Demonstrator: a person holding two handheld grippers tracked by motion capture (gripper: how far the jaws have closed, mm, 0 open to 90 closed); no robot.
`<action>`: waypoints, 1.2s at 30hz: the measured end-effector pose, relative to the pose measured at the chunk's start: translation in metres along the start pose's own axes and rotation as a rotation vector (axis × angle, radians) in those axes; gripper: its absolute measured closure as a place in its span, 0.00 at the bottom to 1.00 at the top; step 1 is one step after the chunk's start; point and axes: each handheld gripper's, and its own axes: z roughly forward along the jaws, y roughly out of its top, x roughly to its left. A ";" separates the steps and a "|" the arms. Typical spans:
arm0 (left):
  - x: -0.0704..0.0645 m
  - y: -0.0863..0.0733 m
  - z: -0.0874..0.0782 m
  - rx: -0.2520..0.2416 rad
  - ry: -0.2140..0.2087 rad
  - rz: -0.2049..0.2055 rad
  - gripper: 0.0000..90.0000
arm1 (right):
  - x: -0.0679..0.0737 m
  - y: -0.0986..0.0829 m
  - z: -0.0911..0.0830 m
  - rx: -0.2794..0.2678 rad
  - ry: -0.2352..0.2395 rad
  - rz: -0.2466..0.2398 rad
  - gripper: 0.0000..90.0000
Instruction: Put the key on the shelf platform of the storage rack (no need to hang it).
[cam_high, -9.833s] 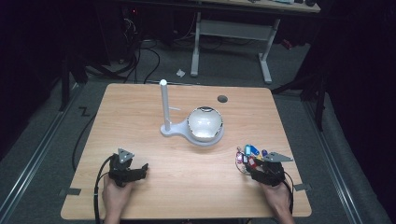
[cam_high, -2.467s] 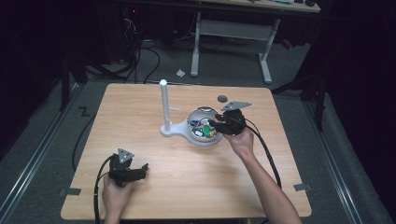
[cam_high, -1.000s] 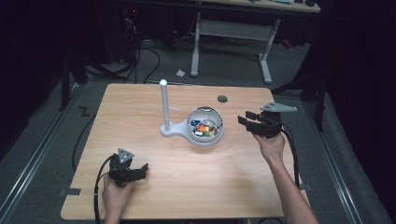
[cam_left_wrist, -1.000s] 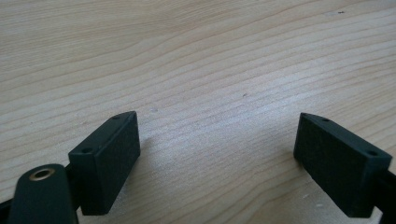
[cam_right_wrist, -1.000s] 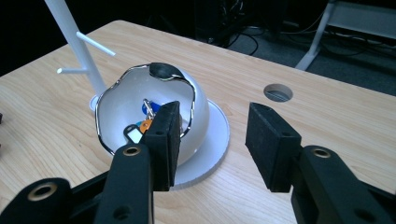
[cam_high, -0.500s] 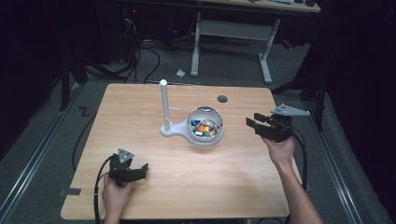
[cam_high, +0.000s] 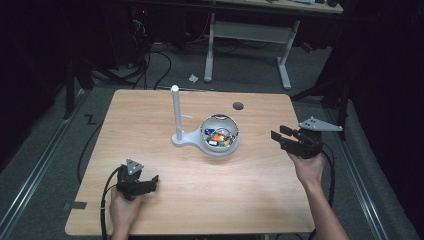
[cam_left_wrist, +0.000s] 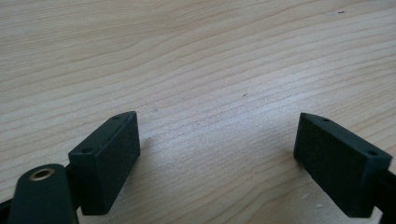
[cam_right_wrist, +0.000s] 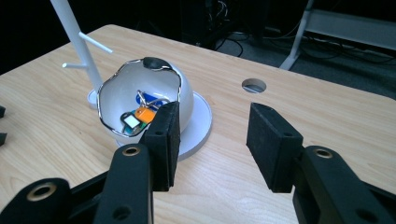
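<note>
A white bowl (cam_high: 220, 118) sits on a white stand near the table's middle. A bunch of keys with coloured tags (cam_high: 218, 137) lies inside it. In the right gripper view the bowl (cam_right_wrist: 187, 99) opens toward me, and the keys (cam_right_wrist: 140, 114) show orange, blue and green tags. My right gripper (cam_high: 278, 137) hangs open and empty over the table's right edge, apart from the bowl, with its jaws (cam_right_wrist: 212, 140) pointed at it. My left gripper (cam_high: 151, 181) rests open on the front left of the table, nothing between its jaws (cam_left_wrist: 215, 154).
A thin white post (cam_high: 176, 112) with side pegs rises from the stand left of the bowl, and appears as the post (cam_right_wrist: 74, 32) at the top left. A round cable hole (cam_high: 238, 106) sits behind the bowl. Bare wooden table (cam_high: 150, 130) lies around the stand.
The keys went from the table's front right into the bowl. My right gripper let them go there and has pulled back to the right edge, open. The left gripper has not moved.
</note>
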 end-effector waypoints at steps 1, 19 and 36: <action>0.000 0.000 0.000 0.000 0.001 -0.002 0.17 | 0.000 -0.002 -0.001 -0.006 0.001 0.002 0.61; 0.001 0.000 0.000 0.001 -0.004 0.009 0.17 | -0.003 -0.034 -0.016 -0.019 -0.008 0.058 0.60; 0.000 0.000 0.000 0.000 0.001 -0.001 0.17 | 0.000 -0.058 -0.007 0.003 0.021 0.096 0.60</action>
